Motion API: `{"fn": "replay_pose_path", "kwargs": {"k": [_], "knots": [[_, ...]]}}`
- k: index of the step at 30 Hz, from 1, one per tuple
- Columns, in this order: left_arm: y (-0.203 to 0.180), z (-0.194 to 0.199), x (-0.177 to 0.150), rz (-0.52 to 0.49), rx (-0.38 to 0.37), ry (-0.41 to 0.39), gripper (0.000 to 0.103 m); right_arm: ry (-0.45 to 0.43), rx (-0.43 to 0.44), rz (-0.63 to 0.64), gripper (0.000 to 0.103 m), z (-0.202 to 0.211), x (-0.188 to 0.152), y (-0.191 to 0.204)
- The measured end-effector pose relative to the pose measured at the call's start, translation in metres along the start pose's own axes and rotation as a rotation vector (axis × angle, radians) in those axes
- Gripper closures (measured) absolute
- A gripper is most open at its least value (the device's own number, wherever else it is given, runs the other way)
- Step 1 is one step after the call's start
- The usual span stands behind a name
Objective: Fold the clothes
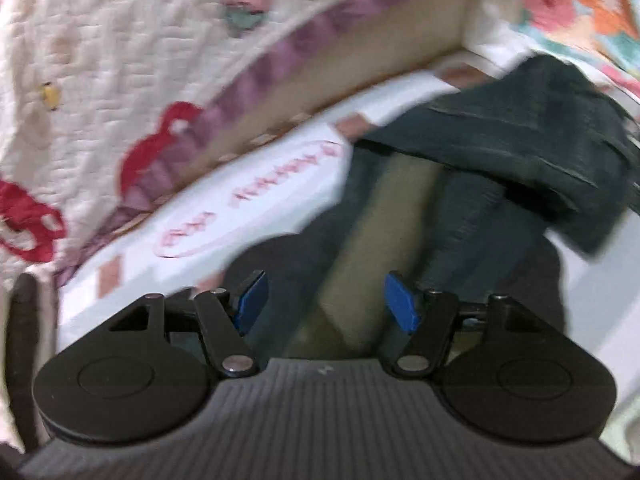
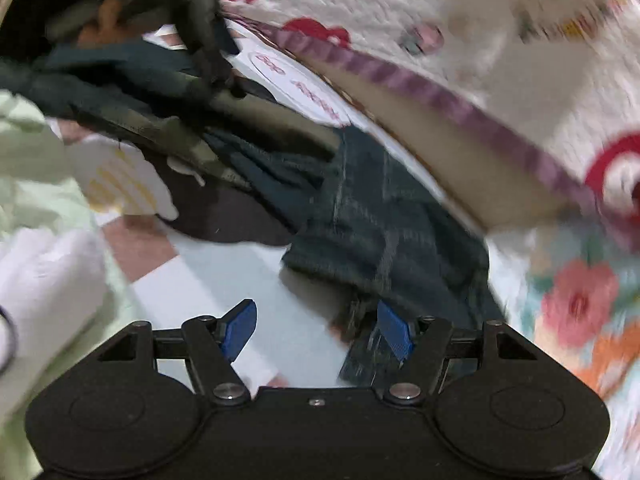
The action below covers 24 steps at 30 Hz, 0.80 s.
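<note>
A pile of dark clothes lies on a white sheet. Dark blue jeans lie partly folded over, with an olive garment under them. My left gripper is open, its blue pads spread just above the olive cloth and jeans. In the right wrist view the jeans stretch toward me, with the olive garment and a dark brown one behind. My right gripper is open, its right pad over the jeans' near edge and its left pad over the sheet. The other gripper shows at the top left. Both views are blurred.
A cream quilt with red shapes and a purple striped border hangs along the bed's far side; it also shows in the right wrist view. A floral cloth lies at right. Pale green and white clothes lie at left.
</note>
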<state>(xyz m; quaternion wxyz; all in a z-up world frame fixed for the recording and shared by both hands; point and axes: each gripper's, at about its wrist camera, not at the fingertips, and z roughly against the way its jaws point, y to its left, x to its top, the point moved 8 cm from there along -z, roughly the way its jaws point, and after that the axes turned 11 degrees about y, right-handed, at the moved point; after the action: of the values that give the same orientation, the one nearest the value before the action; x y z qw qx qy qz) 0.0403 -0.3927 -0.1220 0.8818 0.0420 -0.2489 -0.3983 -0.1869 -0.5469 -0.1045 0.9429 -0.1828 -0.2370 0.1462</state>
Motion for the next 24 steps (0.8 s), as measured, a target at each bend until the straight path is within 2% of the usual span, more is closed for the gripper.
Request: {"fn": "replay_pose_path", "kwargs": {"k": [2, 6, 11, 13, 14, 16, 17, 18, 20, 21, 24], "knots": [[0.015, -0.005, -0.005, 0.049, 0.051, 0.024, 0.039, -0.033, -0.041, 0.039, 0.031, -0.01, 0.013, 0.0], [0.043, -0.014, -0.016, 0.148, 0.154, 0.072, 0.038, -0.042, -0.014, -0.084, 0.032, -0.039, 0.038, -0.008], [0.072, -0.015, -0.051, 0.224, 0.165, 0.058, 0.035, -0.047, -0.086, -0.226, 0.031, -0.073, 0.044, -0.012], [0.083, -0.016, -0.066, 0.253, 0.164, 0.05, 0.035, -0.043, -0.17, -0.163, 0.03, -0.084, 0.039, -0.009], [0.088, -0.016, -0.074, 0.267, 0.164, 0.045, 0.035, -0.045, -0.209, -0.134, 0.026, -0.089, 0.037, -0.007], [0.099, -0.016, -0.089, 0.296, 0.163, 0.037, 0.034, -0.071, -0.257, -0.088, 0.026, -0.093, 0.033, -0.003], [0.105, -0.016, -0.097, 0.31, 0.162, 0.032, 0.034, -0.086, -0.269, -0.076, 0.035, -0.092, 0.032, -0.003], [0.111, -0.016, -0.104, 0.325, 0.162, 0.028, 0.034, -0.099, -0.265, -0.098, 0.063, -0.087, 0.032, -0.009], [0.122, -0.017, -0.119, 0.353, 0.161, 0.019, 0.033, -0.125, -0.257, -0.143, 0.077, -0.077, 0.032, -0.021], [0.127, -0.017, -0.127, 0.367, 0.161, 0.015, 0.032, -0.138, -0.253, -0.165, 0.09, -0.072, 0.033, -0.028], [0.13, -0.023, -0.129, 0.377, 0.143, 0.022, 0.03, -0.198, -0.272, -0.309, 0.093, -0.046, 0.033, -0.069]]}}
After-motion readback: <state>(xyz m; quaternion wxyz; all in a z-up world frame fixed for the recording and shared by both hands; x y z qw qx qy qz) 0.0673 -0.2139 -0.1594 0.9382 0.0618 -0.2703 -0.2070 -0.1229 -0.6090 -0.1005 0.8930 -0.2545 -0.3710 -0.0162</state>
